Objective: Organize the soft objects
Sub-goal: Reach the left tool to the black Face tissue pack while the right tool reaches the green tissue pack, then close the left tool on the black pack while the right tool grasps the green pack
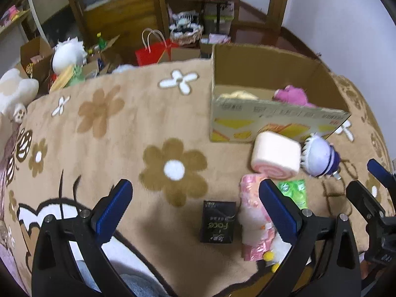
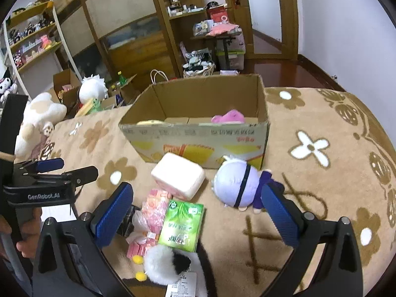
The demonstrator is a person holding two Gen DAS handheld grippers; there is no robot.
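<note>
Plushies and packets lie clustered on the blanket point(image 2: 321, 113) just before the box point(image 2: 198, 136), which already holds a pink toy point(image 2: 229, 116), so both grippers, left point(image 1: 195, 205) and right point(image 2: 196, 212), hover fingers spread, empty, ready to pick.

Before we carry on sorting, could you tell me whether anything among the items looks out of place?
Yes: a black printed packet and a green tissue pack lie among the plush toys on the beige flowered blanket. They are flat packaged goods, not soft toys like those in the cardboard box.
</note>
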